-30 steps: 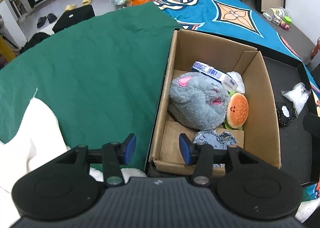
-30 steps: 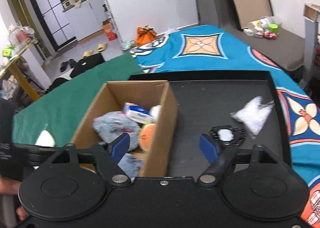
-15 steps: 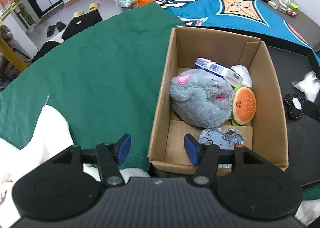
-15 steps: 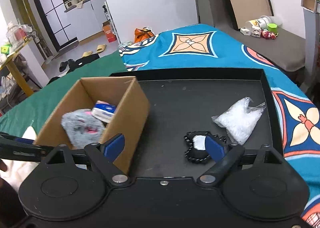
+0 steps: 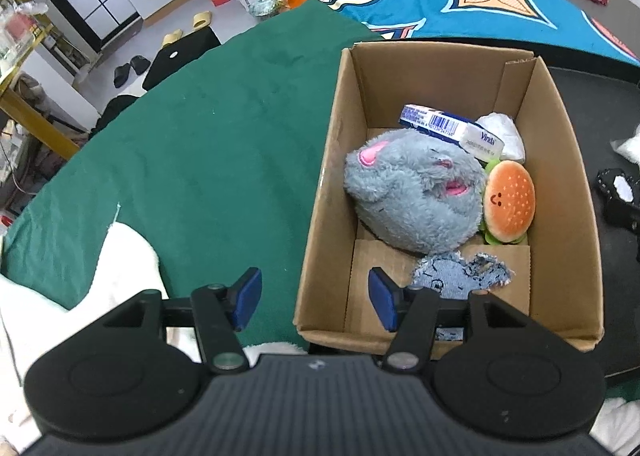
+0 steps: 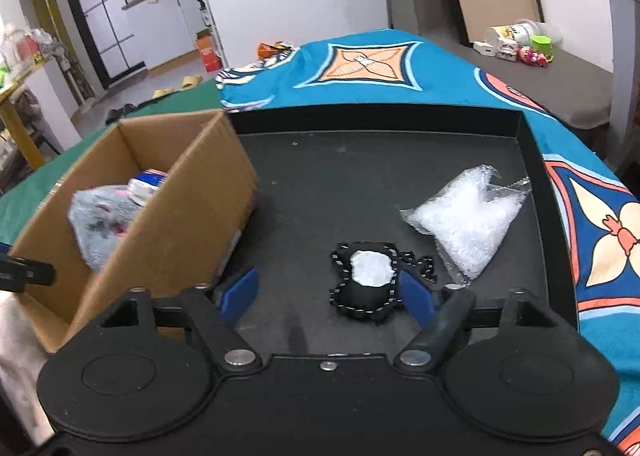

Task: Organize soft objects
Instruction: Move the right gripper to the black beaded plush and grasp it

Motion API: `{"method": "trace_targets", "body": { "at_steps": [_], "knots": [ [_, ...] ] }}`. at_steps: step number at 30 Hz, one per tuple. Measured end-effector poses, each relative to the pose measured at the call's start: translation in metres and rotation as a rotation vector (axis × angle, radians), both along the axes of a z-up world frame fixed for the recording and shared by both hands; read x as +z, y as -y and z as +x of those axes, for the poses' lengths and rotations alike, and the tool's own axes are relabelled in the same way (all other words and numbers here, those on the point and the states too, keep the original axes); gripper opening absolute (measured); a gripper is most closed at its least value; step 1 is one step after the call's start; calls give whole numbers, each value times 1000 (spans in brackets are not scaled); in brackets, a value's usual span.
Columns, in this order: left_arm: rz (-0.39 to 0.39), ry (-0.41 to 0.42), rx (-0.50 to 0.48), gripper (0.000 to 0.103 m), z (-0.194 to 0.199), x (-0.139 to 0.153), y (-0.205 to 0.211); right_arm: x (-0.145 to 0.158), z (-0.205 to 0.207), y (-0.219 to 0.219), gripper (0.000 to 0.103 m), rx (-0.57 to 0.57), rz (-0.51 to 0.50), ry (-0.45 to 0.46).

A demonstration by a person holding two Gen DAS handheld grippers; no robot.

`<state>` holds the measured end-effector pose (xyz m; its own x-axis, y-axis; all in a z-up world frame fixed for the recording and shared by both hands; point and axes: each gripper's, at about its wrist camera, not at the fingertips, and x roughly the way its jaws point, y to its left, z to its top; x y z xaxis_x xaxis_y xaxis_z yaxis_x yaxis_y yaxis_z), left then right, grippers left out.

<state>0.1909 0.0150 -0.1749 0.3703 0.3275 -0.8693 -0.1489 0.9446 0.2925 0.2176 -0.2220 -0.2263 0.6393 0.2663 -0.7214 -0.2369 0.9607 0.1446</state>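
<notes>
The step in hand looks like the pick-up of the next soft thing: the right tool (image 6: 328, 298) hangs low over the black tray (image 6: 532, 143), its blue pads spread wide and holding nothing, with the black pouch (image 6: 366, 282) lying on the tray between them, nearer the right pad. The pouch is small and flat, black with a pale beaded edging and a white patch on top — limp-looking, so I'd expect it to fold or slump when pinched. At about two o'clock from it, close by but seemingly apart, lies a clear bag (image 6: 466, 211) of white stuffing, crinkled and puffy. The box (image 5: 452, 191) stands at the pouch's nine o'clock, already holding a grey plush (image 5: 412, 195), a burger toy (image 5: 508, 201), a tissue pack (image 5: 448, 125) and a scrap of blue cloth (image 5: 460, 274). The left tool (image 5: 314, 300) is likewise spread and empty, straddling the box's near left corner, one pad over the green cloth (image 5: 200, 143), the other inside. The next move, I'd judge, calls for the right tool to drop a touch, centre on the pouch and close across its middle, then carry it over the box wall without clipping it.
</notes>
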Motion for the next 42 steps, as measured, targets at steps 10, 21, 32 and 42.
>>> {"method": "trace_targets", "body": {
  "at_steps": [10, 21, 32, 42],
  "knots": [
    [30, -13, -4, 58, 5, -4, 5, -14, 14, 8, 54, -47, 62, -36],
    [25, 3, -8, 58, 1, 0, 5, -8, 7, -9, 49, 3, -10, 59],
    [20, 15, -16, 58, -3, 4, 4, -20, -1, -36, 50, 85, -199, 97],
    [20, 11, -18, 58, -2, 2, 5, -27, 1, -33, 44, 58, -267, 103]
  ]
}}
